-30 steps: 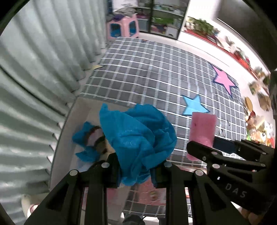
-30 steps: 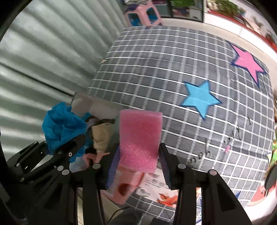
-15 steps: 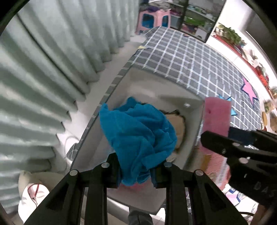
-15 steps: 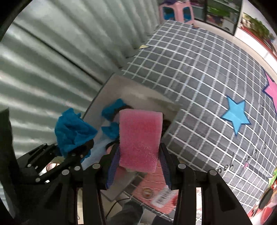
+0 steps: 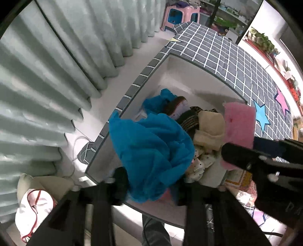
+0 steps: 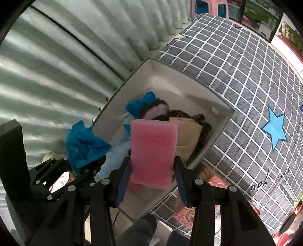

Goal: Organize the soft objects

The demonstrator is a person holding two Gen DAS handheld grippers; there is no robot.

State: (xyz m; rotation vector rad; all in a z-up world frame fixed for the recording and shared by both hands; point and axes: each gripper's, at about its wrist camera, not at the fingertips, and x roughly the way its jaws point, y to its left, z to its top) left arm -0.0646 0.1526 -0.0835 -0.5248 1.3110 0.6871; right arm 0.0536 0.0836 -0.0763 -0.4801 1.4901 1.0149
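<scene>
My left gripper (image 5: 151,181) is shut on a crumpled blue cloth (image 5: 151,149) and holds it above the near left part of a white open box (image 5: 191,79). My right gripper (image 6: 152,179) is shut on a pink sponge block (image 6: 153,151) above the same box (image 6: 189,89). The sponge also shows in the left wrist view (image 5: 238,123), and the blue cloth in the right wrist view (image 6: 85,145). Inside the box lie another blue cloth (image 5: 161,102), a beige cloth (image 5: 208,128), a leopard-print piece (image 6: 189,115) and a dotted white cloth (image 5: 200,162).
The box sits at the edge of a grey checked tablecloth (image 6: 236,66) with a blue star (image 6: 274,128) and a pink star (image 5: 282,98). Grey curtains (image 5: 47,75) hang to the left. A white bag (image 5: 32,208) lies on the floor. A pink stool (image 5: 180,15) stands far back.
Both grippers have moved from over the tablecloth to above the box, still holding the blue cloth and the pink sponge. The box interior has come into fuller view.
</scene>
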